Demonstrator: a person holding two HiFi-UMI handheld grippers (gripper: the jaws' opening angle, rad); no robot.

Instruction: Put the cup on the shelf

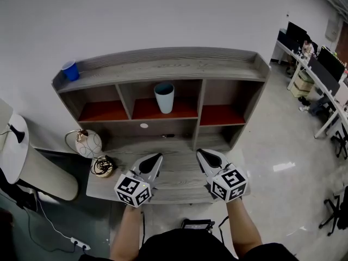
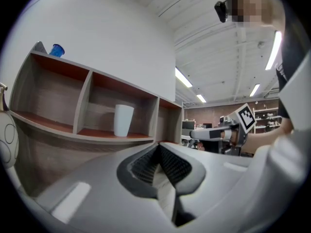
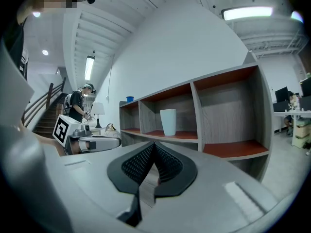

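Note:
A tall pale cup (image 1: 163, 97) stands upright in the middle compartment of the wooden shelf unit (image 1: 163, 67); it also shows as the cup (image 2: 123, 120) and the cup (image 3: 168, 122) in the two gripper views. A small blue cup (image 1: 70, 70) sits on the shelf top at the far left. My left gripper (image 1: 158, 156) and right gripper (image 1: 200, 153) hover side by side over the desk's front, below the shelf. Both are shut with nothing between the pads. The left gripper (image 2: 158, 147) and the right gripper (image 3: 154, 147) point toward the shelf, well short of the cup.
A round patterned vase (image 1: 87, 143) and a coiled gold object (image 1: 102, 166) sit on the desk's left end. A white lamp shade (image 1: 22, 156) stands further left. The other shelf compartments have red floors. Office desks and chairs (image 1: 321, 80) are to the right.

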